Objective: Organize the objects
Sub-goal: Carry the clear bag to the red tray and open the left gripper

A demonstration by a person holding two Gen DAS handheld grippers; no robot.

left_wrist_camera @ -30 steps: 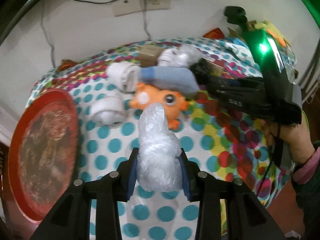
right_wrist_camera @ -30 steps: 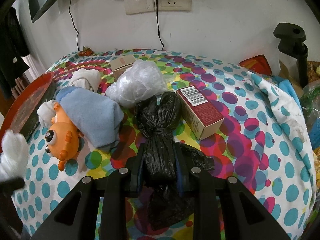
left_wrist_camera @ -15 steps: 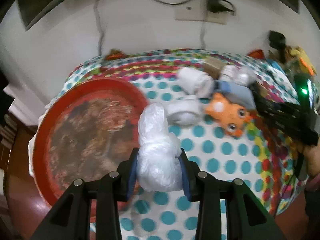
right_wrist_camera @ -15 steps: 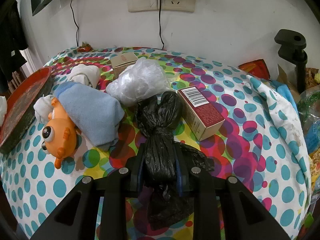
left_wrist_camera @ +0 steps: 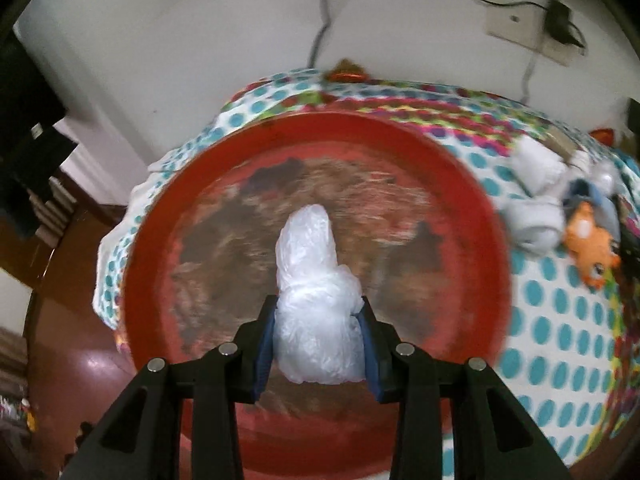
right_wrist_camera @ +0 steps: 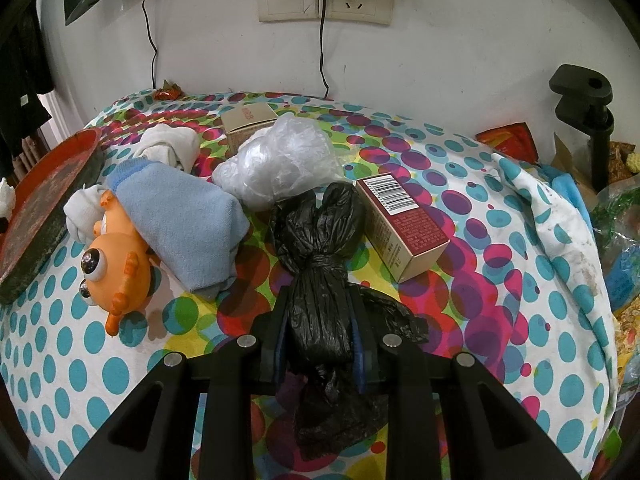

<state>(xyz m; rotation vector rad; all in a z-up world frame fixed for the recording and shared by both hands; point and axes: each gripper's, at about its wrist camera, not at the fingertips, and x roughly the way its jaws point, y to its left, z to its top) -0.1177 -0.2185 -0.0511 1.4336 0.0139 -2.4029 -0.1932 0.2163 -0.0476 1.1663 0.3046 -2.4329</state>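
Left wrist view: a white bag (left_wrist_camera: 316,304) was seen clamped between the fingers of the left gripper (left_wrist_camera: 318,344), held over the middle of a red tray (left_wrist_camera: 472,184) at the bench (left_wrist_camera: 560,344) edge. The bag was judged light, soft and crinkly, likely to slip if pinched loosely, so its bunched body was the sensible hold. The tray was seen bare under the bag, with open room inside its raised rim; floor showed just beyond the rim on the left, so a release well inside was judged safer. In the right wrist view, the right gripper (right_wrist_camera: 320,344) was seen clamped on a knotted black bag (right_wrist_camera: 320,272), equally soft, near a red box (right_wrist_camera: 404,228), a blue cloth (right_wrist_camera: 180,220) and an orange toy (right_wrist_camera: 112,268).
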